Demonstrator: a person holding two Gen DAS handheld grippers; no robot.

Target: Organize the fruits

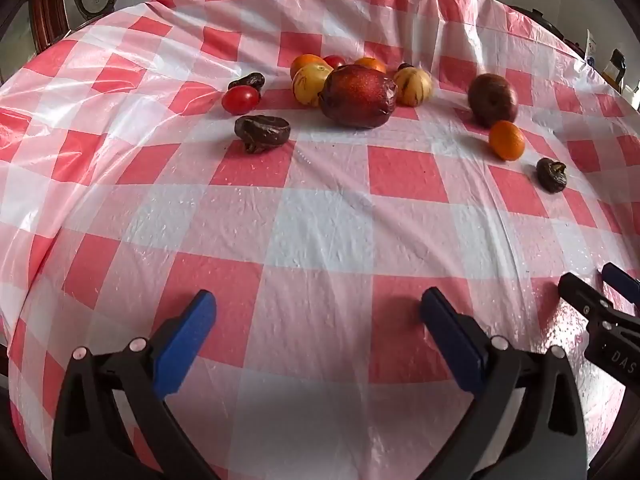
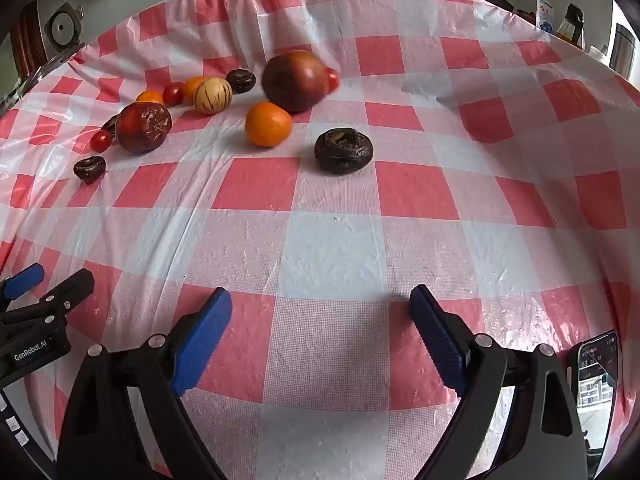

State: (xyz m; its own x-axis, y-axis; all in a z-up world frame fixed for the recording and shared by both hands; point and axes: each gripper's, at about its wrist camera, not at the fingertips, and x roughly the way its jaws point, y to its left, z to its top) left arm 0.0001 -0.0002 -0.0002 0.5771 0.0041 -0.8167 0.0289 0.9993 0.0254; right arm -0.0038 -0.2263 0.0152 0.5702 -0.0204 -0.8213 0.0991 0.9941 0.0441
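Note:
Fruits lie scattered on a red-and-white checked tablecloth (image 1: 320, 220). In the left wrist view a big wrinkled dark-red fruit (image 1: 358, 96) sits mid-far, with yellow striped fruits (image 1: 310, 84), a small red tomato (image 1: 240, 99), a dark shrivelled fruit (image 1: 262, 133), another dark-red fruit (image 1: 493, 99) and an orange (image 1: 507, 140) around it. The right wrist view shows an orange (image 2: 268, 124), a dark shrivelled fruit (image 2: 344, 151) and a large dark-red fruit (image 2: 296, 80). My left gripper (image 1: 316, 300) and right gripper (image 2: 320, 298) both stand open over bare cloth, well short of the fruit.
A phone (image 2: 598, 376) lies at the near right edge of the table. The other gripper's tip shows at the right edge (image 1: 600, 300) of the left view. Shelves and household items line the far wall behind the table.

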